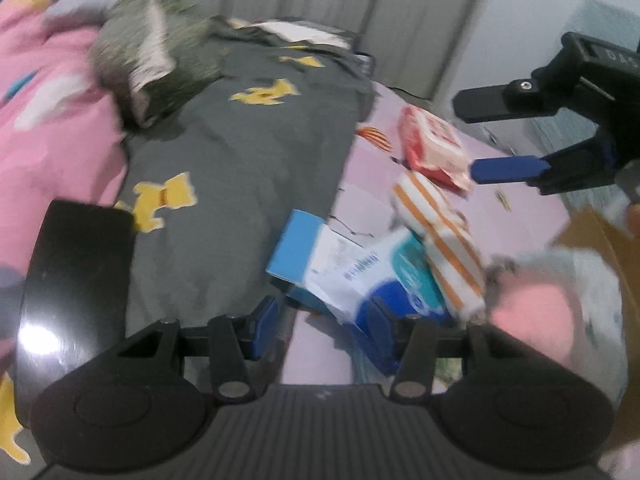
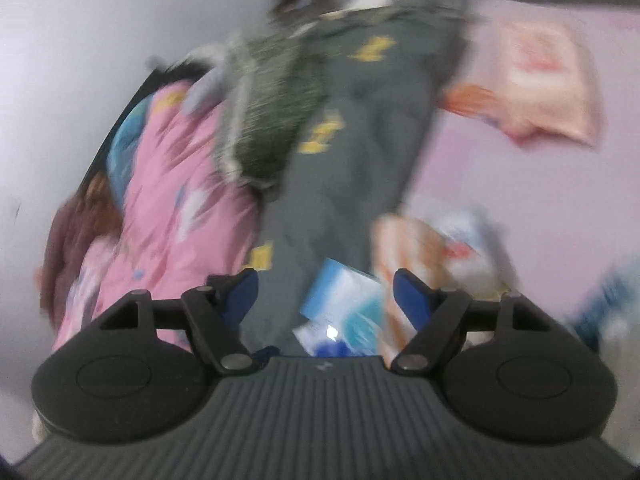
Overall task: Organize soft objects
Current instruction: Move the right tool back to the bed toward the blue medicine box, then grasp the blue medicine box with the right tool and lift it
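A blue-and-white soft pack (image 1: 348, 272) lies across the edge of a grey cloth with yellow prints (image 1: 248, 152) and the lilac sheet (image 1: 520, 216). My left gripper (image 1: 322, 328) is low over the pack's near end. Its right finger overlaps the dark blue part, and bare sheet shows in the gap between the pads. Beside it lie an orange-striped white bundle (image 1: 440, 240) and a red-and-white pack (image 1: 432, 148). My right gripper (image 1: 466, 138) hangs open and empty next to the red pack. In the blurred right wrist view, the right gripper (image 2: 324, 292) stands wide above the blue-and-white pack (image 2: 340, 304).
A pink patterned quilt (image 1: 52, 128) and a green speckled bundle (image 1: 160, 64) lie at the far left. A brown cardboard box (image 1: 600, 248) and a clear bag with something pink (image 1: 536, 320) sit at the right. A glossy black panel (image 1: 76, 272) is at the near left.
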A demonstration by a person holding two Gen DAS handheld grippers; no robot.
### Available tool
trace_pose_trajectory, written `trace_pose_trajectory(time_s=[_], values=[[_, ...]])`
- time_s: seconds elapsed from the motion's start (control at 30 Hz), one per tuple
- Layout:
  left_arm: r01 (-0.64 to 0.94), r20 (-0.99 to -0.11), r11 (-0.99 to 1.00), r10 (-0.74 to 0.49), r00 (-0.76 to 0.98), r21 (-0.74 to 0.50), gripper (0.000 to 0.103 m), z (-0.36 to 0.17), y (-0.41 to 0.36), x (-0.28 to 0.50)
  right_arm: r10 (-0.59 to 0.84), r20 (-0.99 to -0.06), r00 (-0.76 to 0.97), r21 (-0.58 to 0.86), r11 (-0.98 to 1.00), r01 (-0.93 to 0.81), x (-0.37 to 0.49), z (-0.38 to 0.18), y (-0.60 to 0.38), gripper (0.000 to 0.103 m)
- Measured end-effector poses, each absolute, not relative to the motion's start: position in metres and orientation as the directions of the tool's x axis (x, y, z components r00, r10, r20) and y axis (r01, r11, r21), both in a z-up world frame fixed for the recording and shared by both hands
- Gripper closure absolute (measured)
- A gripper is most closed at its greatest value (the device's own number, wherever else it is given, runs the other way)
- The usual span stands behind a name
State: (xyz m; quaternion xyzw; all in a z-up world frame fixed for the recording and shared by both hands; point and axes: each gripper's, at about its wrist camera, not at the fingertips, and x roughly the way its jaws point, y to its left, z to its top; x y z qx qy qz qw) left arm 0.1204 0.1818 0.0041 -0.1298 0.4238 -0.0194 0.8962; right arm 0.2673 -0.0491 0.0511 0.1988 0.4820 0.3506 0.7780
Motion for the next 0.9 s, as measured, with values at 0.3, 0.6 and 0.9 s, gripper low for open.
trace_pose_trajectory(time_s=[0.3, 0.6, 0.9], values=[[-0.229, -0.8, 0.911, -0.158, 0.578, -0.344, 0.057, -0.013, 0.21, 0.158, 0.616, -0.785, 0.068, 0.472, 0.667, -0.577, 0.353, 0.015, 0.066, 0.036], [-0.222, -0.819, 0.906, -0.193, 0.54, -0.36, 0.059, -0.017, 0.208, 0.173, 0.528, -0.823, -0.211, 0.525, 0.564, -0.637, 0.369, -0.052, 0.108, 0.05], [-0.233, -0.809, 0.879, -0.241, 0.536, -0.416, 0.058, -0.017, 0.207, 0.15, 0.513, -0.797, -0.319, 0.579, 0.497, -0.647, 0.375, -0.052, 0.103, 0.049]])
